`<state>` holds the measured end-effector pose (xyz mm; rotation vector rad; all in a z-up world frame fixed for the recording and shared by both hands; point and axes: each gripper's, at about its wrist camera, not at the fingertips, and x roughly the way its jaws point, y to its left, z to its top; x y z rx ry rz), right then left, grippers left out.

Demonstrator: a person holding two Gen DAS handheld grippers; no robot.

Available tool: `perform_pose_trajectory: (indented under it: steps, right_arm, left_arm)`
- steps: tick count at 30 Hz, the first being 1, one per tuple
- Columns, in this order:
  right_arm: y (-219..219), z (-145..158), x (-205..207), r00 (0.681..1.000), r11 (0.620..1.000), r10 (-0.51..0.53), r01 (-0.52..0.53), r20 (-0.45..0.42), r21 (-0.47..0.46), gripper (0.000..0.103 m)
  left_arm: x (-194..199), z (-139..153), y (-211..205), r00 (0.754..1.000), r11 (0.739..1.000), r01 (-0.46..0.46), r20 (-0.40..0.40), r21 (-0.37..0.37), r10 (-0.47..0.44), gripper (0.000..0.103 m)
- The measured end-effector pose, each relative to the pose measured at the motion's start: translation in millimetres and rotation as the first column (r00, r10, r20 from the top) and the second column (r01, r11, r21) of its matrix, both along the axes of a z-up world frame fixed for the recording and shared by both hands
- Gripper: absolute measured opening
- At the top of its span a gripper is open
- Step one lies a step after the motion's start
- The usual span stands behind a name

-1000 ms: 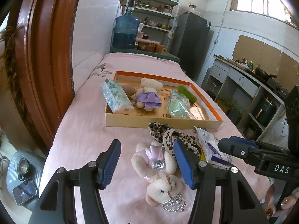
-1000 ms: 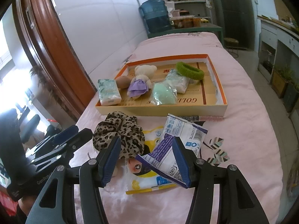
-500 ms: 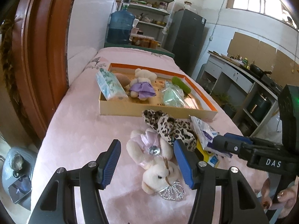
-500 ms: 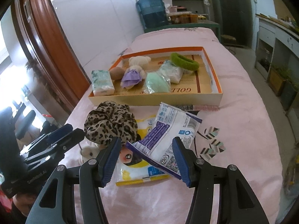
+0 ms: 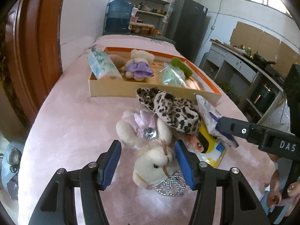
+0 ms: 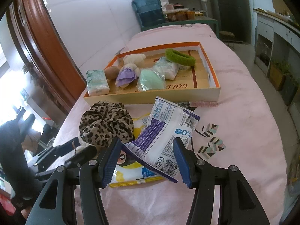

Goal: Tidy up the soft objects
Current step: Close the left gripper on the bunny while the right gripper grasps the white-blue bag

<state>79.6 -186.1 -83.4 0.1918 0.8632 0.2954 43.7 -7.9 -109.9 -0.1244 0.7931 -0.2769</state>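
Between the blue pads of the left gripper (image 5: 147, 166): head of a cream plush bear (image 5: 150, 150), lying on its back on the pink bedspread (image 5: 75, 127). Jaws spread wide; right pad close against the head, left pad apart from it; no pinch. Silver bead tiara (image 5: 171, 186) at the bear's head, pink satin bow with a clear gem on its chest.

Just beyond the bear: leopard-print scrunchie (image 5: 172, 108), touching the bear's upper body and overlapping a yellow cartoon packet (image 5: 211, 150).

Between the pads of the right gripper (image 6: 147, 164): near end of a white-and-purple wipes pack (image 6: 166, 131), resting tilted on the yellow packet. Jaws spread, both pads apart from the pack. Fingers (image 5: 275, 195) of a hand visible under the right gripper's body.

Farther back on the bedspread: shallow cardboard box (image 6: 215, 91) with orange inner rim. Contents, left to right in the right wrist view: tissue pack (image 6: 97, 82), brown round item (image 6: 111, 72), small bear in purple dress (image 6: 129, 69), mint-green item in clear wrap (image 6: 151, 79), white wrapped pack (image 6: 166, 68), green hair band (image 6: 180, 57).

Behind the bed: blue water jug (image 6: 149, 9) and shelving.
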Motion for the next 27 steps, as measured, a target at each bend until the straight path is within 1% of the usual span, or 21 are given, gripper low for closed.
perform_pose_trajectory:
  steps: [2,4,7,8,9,11,13,14,17,19,23,25,27]
  right_arm:
    - [-2,-1,1,1.000,1.000,-0.004,0.004,-0.001,0.001,0.059]
    - [-3,-3,3,1.000,1.000,-0.011,0.011,-0.006,0.002,0.059]
    - [-6,-6,5,1.000,1.000,-0.028,0.028,-0.014,0.008,0.059]
    - [-7,-6,6,0.999,0.999,-0.035,0.035,-0.015,0.007,0.062]
    - [-8,-7,6,0.999,0.999,-0.043,0.043,-0.017,0.005,0.067]
    - [-9,-7,8,0.998,0.998,-0.059,0.059,-0.020,-0.007,0.071]
    - [-8,-8,8,0.998,0.998,-0.065,0.065,-0.019,-0.024,0.071]
    - [-7,-8,9,0.998,0.998,-0.062,0.062,-0.021,-0.029,0.072]
    - [0,-12,11,0.998,0.997,-0.049,0.046,-0.032,-0.066,0.072]
    - [7,-15,11,0.999,0.994,-0.042,0.038,-0.031,-0.106,0.072]
    - [10,-18,14,0.998,0.986,-0.067,0.065,-0.012,-0.151,0.072]
    - [9,-18,15,0.997,0.984,-0.073,0.072,-0.005,-0.162,0.063]
    - [9,-18,13,0.998,0.984,-0.065,0.066,0.011,-0.164,0.046]
  left_arm:
    - [1,-3,0,1.000,1.000,-0.002,-0.010,-0.006,0.002,0.059]
    - [2,-6,1,1.000,1.000,-0.004,-0.019,-0.010,0.004,0.062]
    - [5,-10,3,0.999,1.000,-0.007,-0.039,-0.023,0.006,0.062]
    - [5,-10,3,0.999,1.000,-0.007,-0.041,-0.027,0.005,0.062]
    - [6,-10,4,0.999,0.999,-0.006,-0.043,-0.033,0.005,0.062]
    - [8,-11,6,0.999,0.999,0.000,-0.041,-0.053,-0.002,0.058]
    - [8,-12,8,0.999,0.996,0.013,-0.039,-0.085,-0.016,0.045]
    - [8,-12,8,0.999,0.995,0.020,-0.041,-0.100,-0.024,0.043]
    - [6,-12,4,0.999,0.996,0.030,-0.028,-0.085,-0.032,0.042]
    - [5,-12,3,0.999,0.996,0.031,-0.024,-0.081,-0.033,0.042]
    - [5,-12,5,0.999,0.995,0.030,-0.026,-0.098,-0.032,0.041]
    - [5,-12,5,0.999,0.995,0.030,-0.025,-0.099,-0.033,0.041]
    - [4,-11,6,0.999,0.994,0.034,-0.020,-0.103,-0.036,0.038]
